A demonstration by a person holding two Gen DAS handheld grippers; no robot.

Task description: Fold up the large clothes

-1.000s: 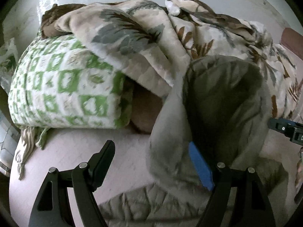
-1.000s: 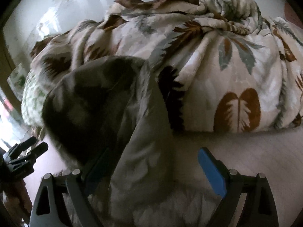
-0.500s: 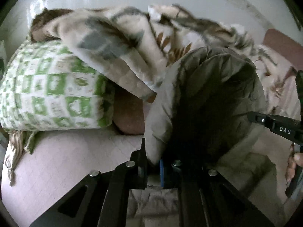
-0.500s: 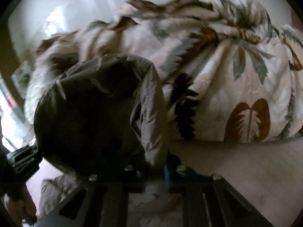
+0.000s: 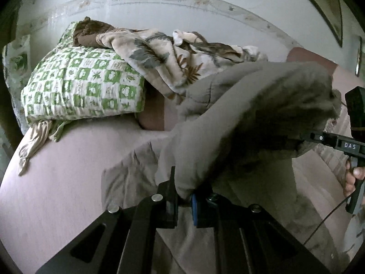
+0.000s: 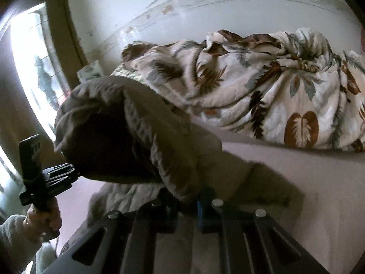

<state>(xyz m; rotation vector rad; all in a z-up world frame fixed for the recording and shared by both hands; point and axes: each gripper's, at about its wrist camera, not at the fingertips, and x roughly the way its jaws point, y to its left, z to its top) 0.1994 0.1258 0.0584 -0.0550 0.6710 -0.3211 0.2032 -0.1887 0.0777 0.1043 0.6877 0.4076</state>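
While both grippers pinch its edge, the jacket point(image 5: 255, 114) hangs lifted above the bed point(image 5: 68, 164), a grey-olive quilted garment with a dark lining showing in its hollow. In the left wrist view the left gripper point(image 5: 184, 199) has its jaws closed tight on a fold of the jacket, the cloth bunched between a black finger and a blue pad. In the right wrist view the right gripper point(image 6: 188, 202) is likewise clamped on the cloth, with a sliver of blue pad visible beside the pinched fold. The jacket's lower part trails down onto the pink sheet between the two tools.

Seen from the left, the right gripper reaches in at the right edge, its body carrying a small label that reads "DAS" point(image 5: 349, 146); a hand point(image 5: 352, 178) grips its handle. From the right, the other hand point(image 6: 45, 217) holds the left tool, a pale sleeve point(image 6: 13, 233) below it.

Behind the jacket lies a crumpled blanket point(image 6: 273, 91) with a leaf print, and left of it a green-and-white checked pillow point(image 5: 84, 89). A pale wall point(image 5: 182, 16) with a floral border runs behind, and a bright window point(image 6: 34, 68) shows at the far left.
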